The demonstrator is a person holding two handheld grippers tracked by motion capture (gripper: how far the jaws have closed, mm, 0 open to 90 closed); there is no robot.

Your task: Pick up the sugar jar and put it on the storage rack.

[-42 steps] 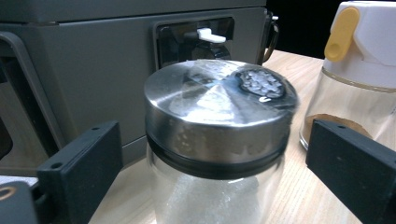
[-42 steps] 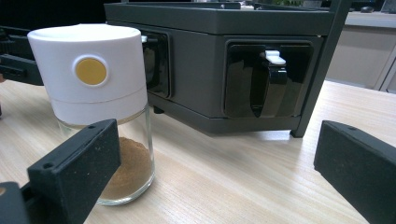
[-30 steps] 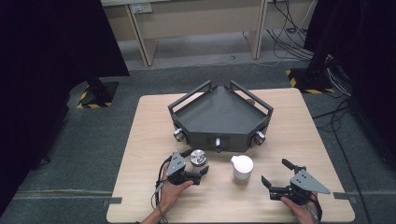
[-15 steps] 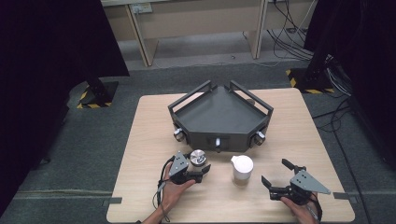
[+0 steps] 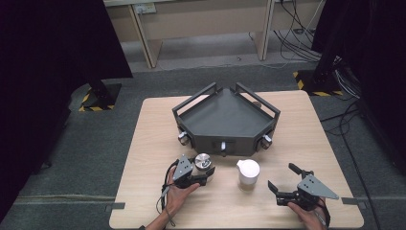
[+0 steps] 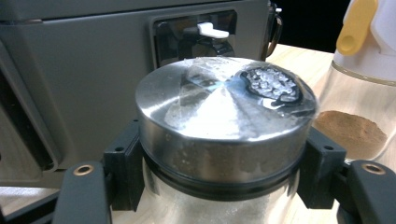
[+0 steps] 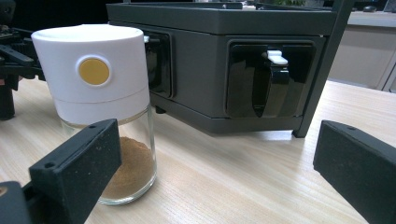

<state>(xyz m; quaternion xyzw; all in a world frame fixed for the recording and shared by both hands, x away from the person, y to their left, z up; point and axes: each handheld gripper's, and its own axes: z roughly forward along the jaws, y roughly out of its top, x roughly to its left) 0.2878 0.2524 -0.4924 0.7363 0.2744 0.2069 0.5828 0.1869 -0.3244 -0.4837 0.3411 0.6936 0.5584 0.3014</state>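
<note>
A glass jar with a steel lid stands on the table in front of the dark grey three-sided rack. My left gripper is shut on it just under the lid, its pads pressing on both sides. The jaws have just been closing with the jar between them. To the right stands a white-capped glass jar of brown powder. My right gripper rests open to the right of that jar, nothing between its fingers.
The rack has white latches in recesses on its front faces and round knobs at its lower corners. The wooden table stands on grey floor, with cables at the back right.
The left gripper's jaws have closed onto the steel-lidded jar. Both hands and the right gripper have kept still.
</note>
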